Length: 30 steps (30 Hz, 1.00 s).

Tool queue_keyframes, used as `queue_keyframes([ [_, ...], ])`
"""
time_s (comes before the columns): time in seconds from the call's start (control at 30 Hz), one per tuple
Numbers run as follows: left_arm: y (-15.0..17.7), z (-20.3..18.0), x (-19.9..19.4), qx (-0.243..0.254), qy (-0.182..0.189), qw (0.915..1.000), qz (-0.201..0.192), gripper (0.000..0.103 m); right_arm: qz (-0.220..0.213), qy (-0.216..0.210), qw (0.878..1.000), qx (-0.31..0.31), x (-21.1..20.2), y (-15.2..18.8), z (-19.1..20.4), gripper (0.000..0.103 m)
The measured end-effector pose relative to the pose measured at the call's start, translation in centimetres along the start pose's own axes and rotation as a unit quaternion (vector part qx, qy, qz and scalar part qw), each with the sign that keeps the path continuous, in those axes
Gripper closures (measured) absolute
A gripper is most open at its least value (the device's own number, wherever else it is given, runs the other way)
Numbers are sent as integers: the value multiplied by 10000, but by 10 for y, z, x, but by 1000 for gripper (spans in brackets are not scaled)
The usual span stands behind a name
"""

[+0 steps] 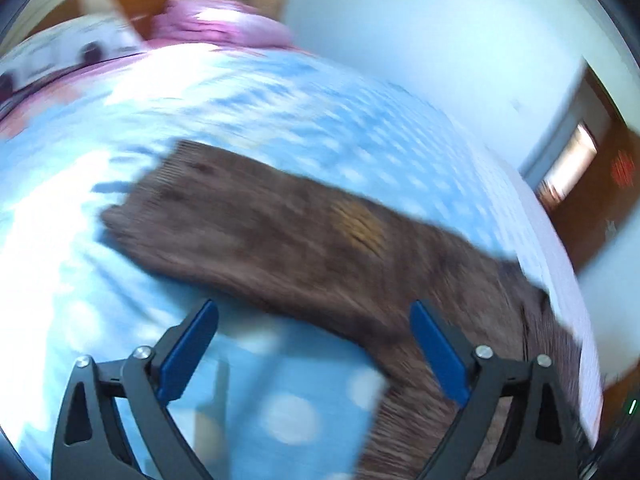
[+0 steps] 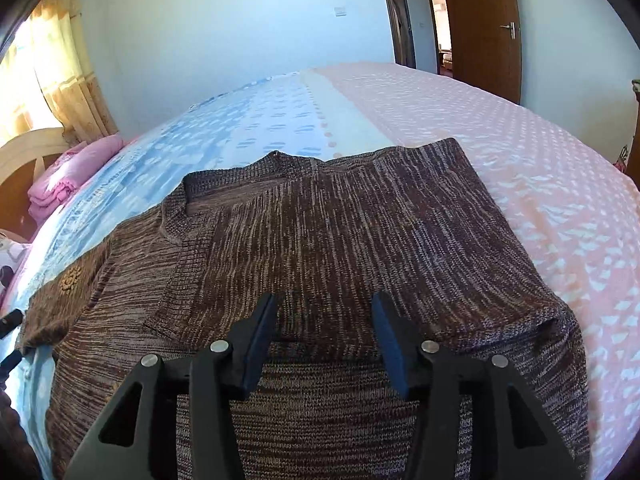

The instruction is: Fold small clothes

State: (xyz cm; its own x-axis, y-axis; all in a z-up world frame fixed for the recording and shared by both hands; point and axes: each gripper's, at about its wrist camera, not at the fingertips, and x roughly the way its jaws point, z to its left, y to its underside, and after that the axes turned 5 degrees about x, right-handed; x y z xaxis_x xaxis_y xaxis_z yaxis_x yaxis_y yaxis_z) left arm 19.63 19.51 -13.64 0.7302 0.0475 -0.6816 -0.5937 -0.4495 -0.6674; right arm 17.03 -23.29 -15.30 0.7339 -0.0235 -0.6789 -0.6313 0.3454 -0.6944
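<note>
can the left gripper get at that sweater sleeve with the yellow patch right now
Probably yes. The left gripper is open with nothing between its pads, and the sleeve lies flat on the bedspread just ahead with nothing covering it, though that view is blurred.

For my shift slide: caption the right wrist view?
Open right hand-held gripper above brown sweater on bed.

Left gripper (image 1: 314,320) gapes wide, empty; right gripper (image 2: 326,312) (angled downward) stands partly parted, gripping nothing.

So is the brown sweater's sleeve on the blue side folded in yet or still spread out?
Still spread out. The sleeve lies stretched flat across the blue sheet, away from the sweater body, with nothing folded over it.
</note>
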Motion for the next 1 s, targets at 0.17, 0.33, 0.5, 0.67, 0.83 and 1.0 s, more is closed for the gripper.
queue_keyframes([
  [0.17,-28,66,-4,-876,-390,9948,-356,17,1,13,10000,-34,0,2,3,50],
  [0.33,-29,93,28,-1278,-447,9907,117,35,17,13,10000,-63,2,1,5,48],
  [0.5,-27,90,26,-1402,-361,9894,-85,39,20,-20,10000,-34,3,1,5,48],
  [0.67,-25,97,31,-1393,-454,9892,-101,86,7,-75,10000,11,2,1,4,47],
  [0.83,-25,106,32,-1573,-194,9873,-114,89,-4,-111,9999,41,2,1,3,47],
  [1.0,-34,95,28,-1375,-143,9903,-114,91,-16,-173,9998,91,1,1,1,47],
])
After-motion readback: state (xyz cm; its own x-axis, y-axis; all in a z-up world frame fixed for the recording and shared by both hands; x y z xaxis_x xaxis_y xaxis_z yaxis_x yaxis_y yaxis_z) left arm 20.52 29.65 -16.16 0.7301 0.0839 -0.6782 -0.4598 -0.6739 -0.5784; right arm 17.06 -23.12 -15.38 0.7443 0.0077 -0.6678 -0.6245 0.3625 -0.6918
